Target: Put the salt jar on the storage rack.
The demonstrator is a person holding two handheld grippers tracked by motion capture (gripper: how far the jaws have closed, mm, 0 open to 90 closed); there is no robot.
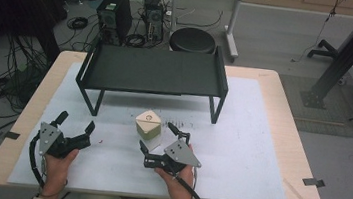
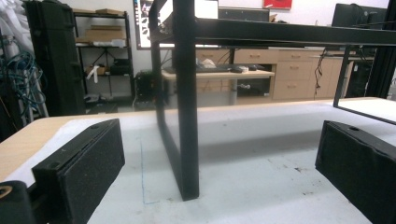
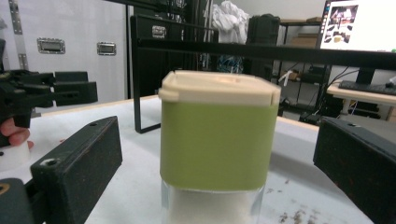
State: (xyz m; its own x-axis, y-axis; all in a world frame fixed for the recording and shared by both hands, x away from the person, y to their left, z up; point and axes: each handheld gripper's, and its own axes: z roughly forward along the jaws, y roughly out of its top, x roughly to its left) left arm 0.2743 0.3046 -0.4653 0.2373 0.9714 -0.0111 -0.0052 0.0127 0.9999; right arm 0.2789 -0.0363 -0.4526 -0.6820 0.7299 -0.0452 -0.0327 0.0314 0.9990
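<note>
— What is seen of the container (image 3: 217, 140)?
— A square jar with a green band and a cream lid, closed, clear at its base.
— How is it placed?
— Upright, just before the black shelf (image 1: 152, 71).

The square clear jar with the green band and cream lid (image 3: 217, 140) gets chopped off at the bottom edge of the right gripper view, so its base is a mystery; the black metal shelf rack (image 2: 187, 93) runs off the top of the left gripper view; writing on the lid in the high view is way too tiny to read.
</note>
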